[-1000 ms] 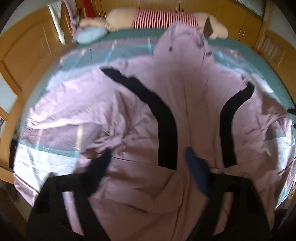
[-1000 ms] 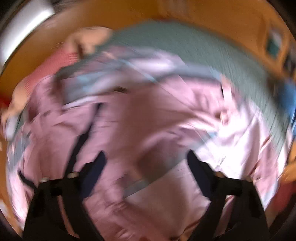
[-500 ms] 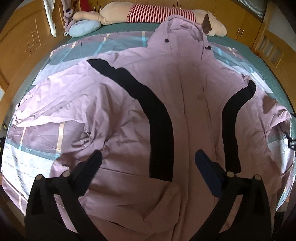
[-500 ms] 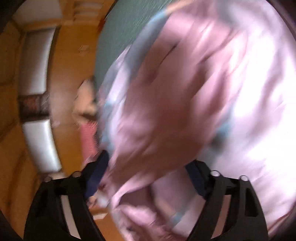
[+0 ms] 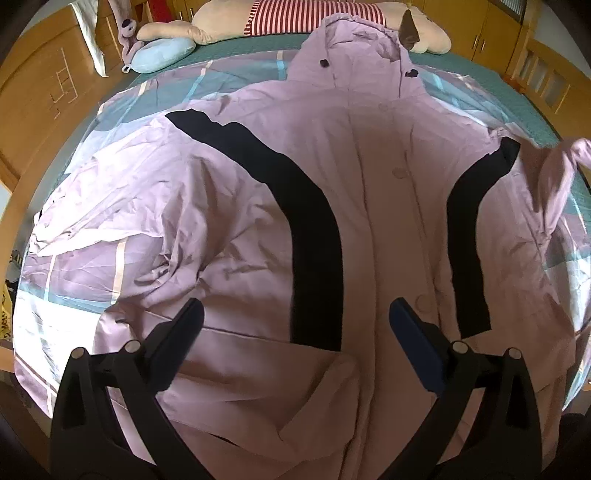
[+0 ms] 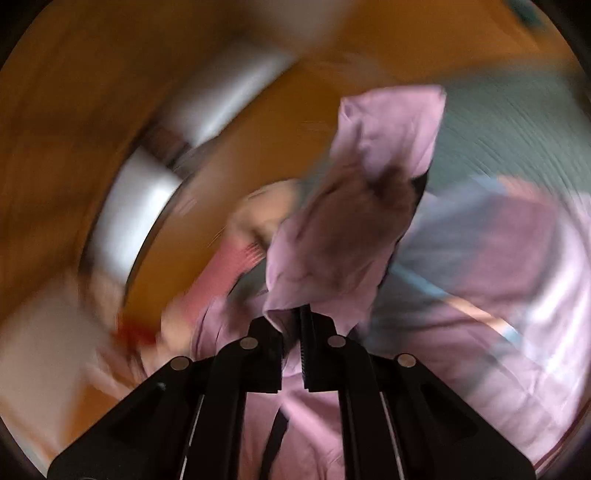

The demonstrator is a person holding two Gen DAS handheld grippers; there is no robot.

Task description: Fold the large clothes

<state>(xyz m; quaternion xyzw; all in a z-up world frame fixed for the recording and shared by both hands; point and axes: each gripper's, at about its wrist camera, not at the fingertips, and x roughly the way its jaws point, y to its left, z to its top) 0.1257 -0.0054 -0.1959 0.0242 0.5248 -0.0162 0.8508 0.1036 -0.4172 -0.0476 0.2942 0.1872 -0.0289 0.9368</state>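
Note:
A large lilac hooded coat [image 5: 373, 206] with two curved black stripes lies spread front-up on the bed, hood toward the pillows. My left gripper [image 5: 293, 325] hovers over its lower front, jaws wide open with nothing between them. At the far right of the left wrist view the coat's sleeve [image 5: 554, 173] rises off the bed. In the blurred right wrist view my right gripper [image 6: 293, 317] is shut on that lilac sleeve [image 6: 354, 229], which hangs bunched ahead of the fingers.
A checked sheet [image 5: 66, 302] covers a green mattress [image 5: 236, 51]. A striped plush toy [image 5: 314, 14] and a blue cushion [image 5: 162, 53] lie at the head. Wooden bed frame and cupboards [image 5: 40, 96] surround the bed.
The left gripper's jaws widened and it sank a little toward the coat. The right gripper swung fast, closed on the sleeve and lifted it off the bed.

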